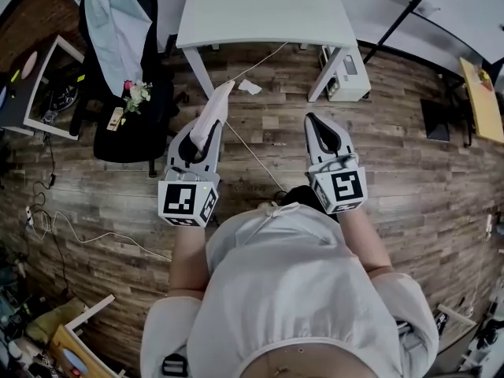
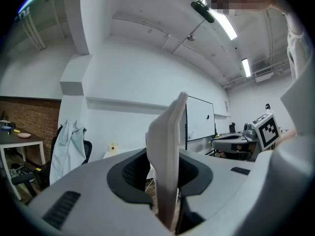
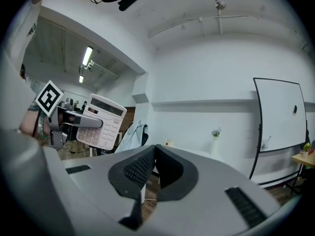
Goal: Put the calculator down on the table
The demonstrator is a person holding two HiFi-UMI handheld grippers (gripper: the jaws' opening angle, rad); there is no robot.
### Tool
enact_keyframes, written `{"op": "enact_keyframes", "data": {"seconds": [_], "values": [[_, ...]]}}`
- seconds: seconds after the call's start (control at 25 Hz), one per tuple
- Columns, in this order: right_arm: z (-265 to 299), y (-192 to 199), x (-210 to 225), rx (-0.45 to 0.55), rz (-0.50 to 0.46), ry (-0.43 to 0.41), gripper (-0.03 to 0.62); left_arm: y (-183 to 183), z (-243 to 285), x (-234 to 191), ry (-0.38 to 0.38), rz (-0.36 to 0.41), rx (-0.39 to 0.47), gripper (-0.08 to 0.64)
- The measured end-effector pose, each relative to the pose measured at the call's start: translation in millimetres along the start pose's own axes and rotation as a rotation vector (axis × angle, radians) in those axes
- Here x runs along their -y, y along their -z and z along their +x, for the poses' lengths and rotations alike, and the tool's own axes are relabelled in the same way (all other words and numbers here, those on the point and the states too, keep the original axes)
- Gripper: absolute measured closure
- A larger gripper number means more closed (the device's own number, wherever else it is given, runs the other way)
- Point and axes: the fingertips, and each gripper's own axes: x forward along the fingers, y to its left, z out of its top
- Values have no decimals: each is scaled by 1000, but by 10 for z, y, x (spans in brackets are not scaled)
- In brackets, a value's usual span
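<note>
Left gripper [image 1: 203, 136] clamps calculator [image 1: 217, 105] edge-on, its lower end hidden between jaws

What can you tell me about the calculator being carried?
The calculator is pale and plastic-looking, with a dark display strip above rows of light keys. It is held on edge in the air, clamped between the jaws of the left gripper, above the wooden floor and short of the white table. Nothing else touches it.

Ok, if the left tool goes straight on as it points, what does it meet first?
Likely the white table, near edge, with the held calculator touching first; relative height is unclear.
</note>
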Motion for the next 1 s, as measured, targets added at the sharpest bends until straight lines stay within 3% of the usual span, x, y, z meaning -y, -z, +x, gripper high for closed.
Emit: {"op": "enact_keyframes", "data": {"seconds": [0.24,0.48,0.72,1.0], "values": [[254,81,202,14,15,-11,586,105,246,-127,-27,-10,-15,440],[879,160,517,29,5,-78,586,142,803,-368,-84,-18,-25,440],[1781,133,1119,34,-16,-161,586,92,1729,-662,-138,-53,-48,440],[2757,169,2135,9,24,-170,586,103,2996,-867,-166,-88,-74,440]]}}
